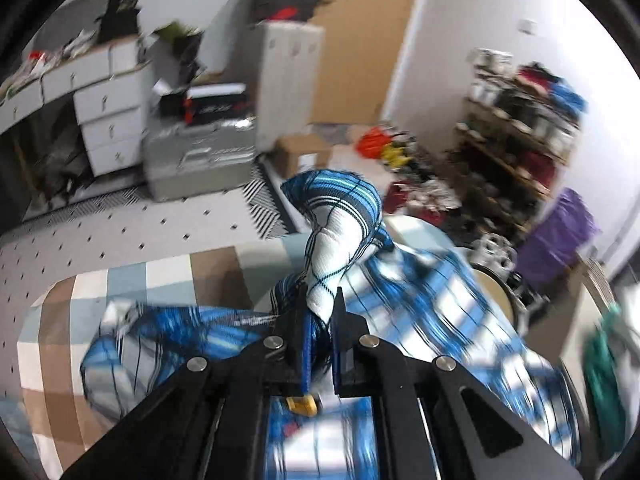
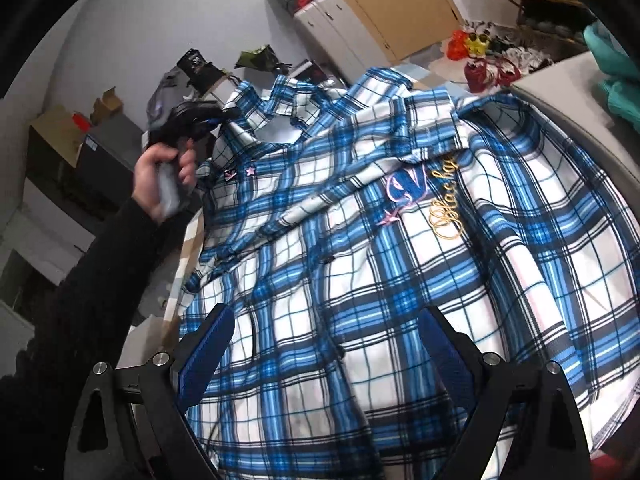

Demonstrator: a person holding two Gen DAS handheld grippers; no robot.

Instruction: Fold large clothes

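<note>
A large blue, white and black plaid shirt [image 2: 360,264] with gold and pink embroidery lies spread on a round table [image 2: 560,80]. My left gripper [image 1: 320,300] is shut on a bunched fold of the shirt [image 1: 336,220], which sticks up past the fingertips. In the right wrist view that left gripper [image 2: 224,114] is in a hand at the shirt's far left edge, holding cloth by the collar. My right gripper [image 2: 324,316] is open and empty, hovering just above the shirt's lower part.
A checked brown, blue and white cloth [image 1: 132,288] covers the table. White drawers [image 1: 108,120], a grey case [image 1: 200,160] and boxes stand behind. A cluttered shelf [image 1: 520,128] is at the right. Teal cloth [image 2: 616,76] lies at the table's far right.
</note>
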